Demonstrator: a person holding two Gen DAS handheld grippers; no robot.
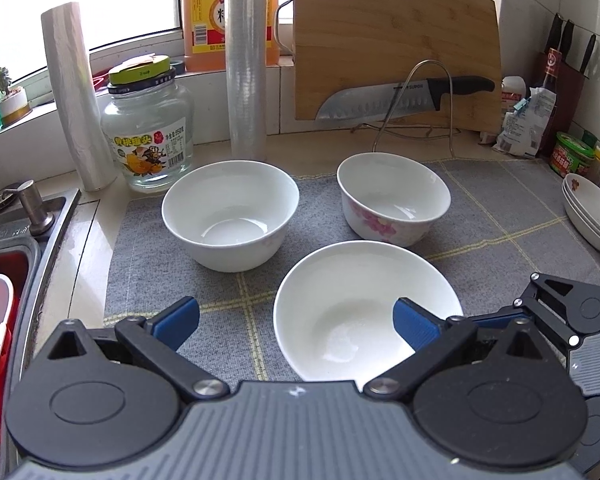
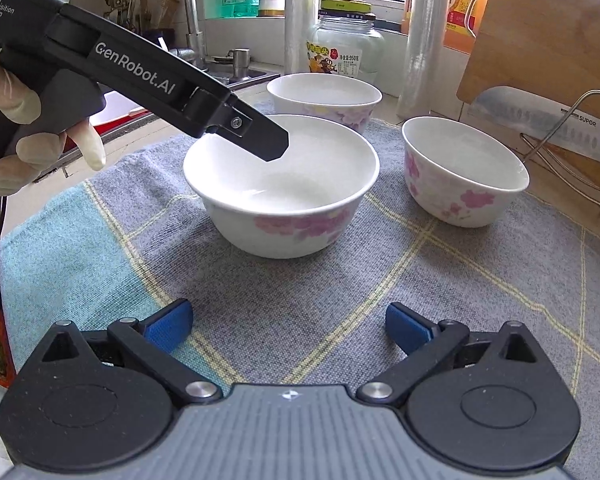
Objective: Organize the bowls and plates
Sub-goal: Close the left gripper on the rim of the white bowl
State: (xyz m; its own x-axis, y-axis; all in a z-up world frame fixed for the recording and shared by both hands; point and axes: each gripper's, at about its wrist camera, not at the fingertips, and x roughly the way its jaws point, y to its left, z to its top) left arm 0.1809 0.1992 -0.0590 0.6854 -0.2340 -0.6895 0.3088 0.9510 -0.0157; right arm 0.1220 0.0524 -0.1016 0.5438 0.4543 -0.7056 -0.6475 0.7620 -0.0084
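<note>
Bare cloth (image 2: 292, 312) before the near bowl (image 2: 282, 188); jar (image 1: 148, 136), rolls (image 1: 246, 60) crowding behind.

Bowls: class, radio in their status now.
Both grippers open, empty. Left straddles near bowl's rim. Three bowls unstacked on cloth. Nothing blocking.

"SUPOR" on knife (image 1: 404, 98), "GenRobot.AI" on left tool (image 2: 140, 76).

3 white floral bowls (image 1: 230, 214) upright, apart on mat; plates (image 1: 592, 214) stacked.
</note>
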